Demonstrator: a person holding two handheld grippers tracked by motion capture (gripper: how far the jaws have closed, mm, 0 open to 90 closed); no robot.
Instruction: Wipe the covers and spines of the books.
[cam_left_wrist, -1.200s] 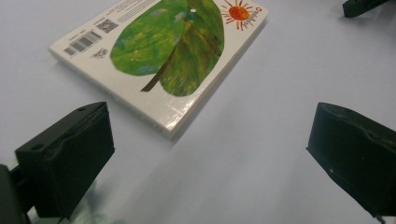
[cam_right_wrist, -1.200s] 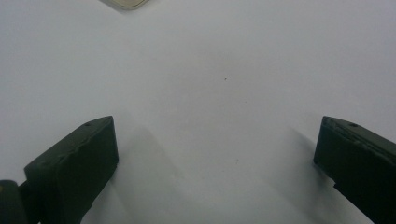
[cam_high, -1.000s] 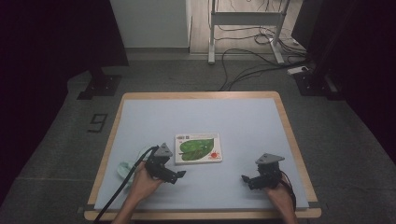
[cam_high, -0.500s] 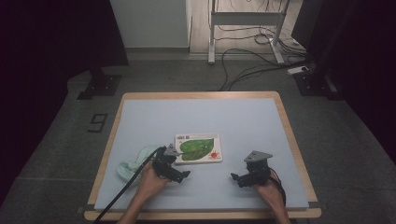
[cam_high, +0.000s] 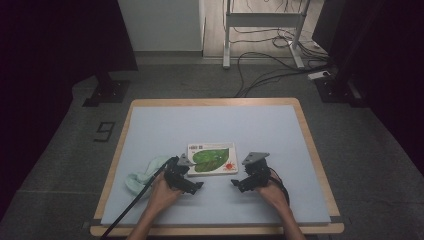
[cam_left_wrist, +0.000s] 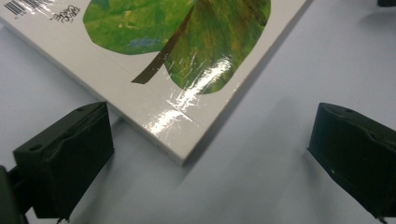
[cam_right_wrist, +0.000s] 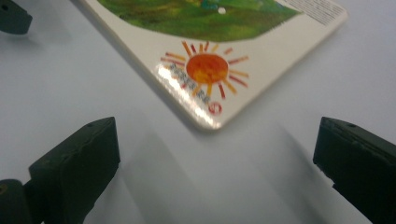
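The flat, glossy white board book with a green leaf and orange sun on its cover lies on the pale blue desk. Left hand-held gripper and right hand-held gripper each face a near corner, jaws wide apart, holding nothing.

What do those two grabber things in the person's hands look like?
Both are black. The left gripper has a thick black cable trailing back past the table's near edge, and the right gripper has thinner black wires looping by the hand. Each carries a grey three-cornered plate on top. Up close, the fingers are chunky, dark, blocky pads with small holes. The forearms look bare, with no sleeves in view.
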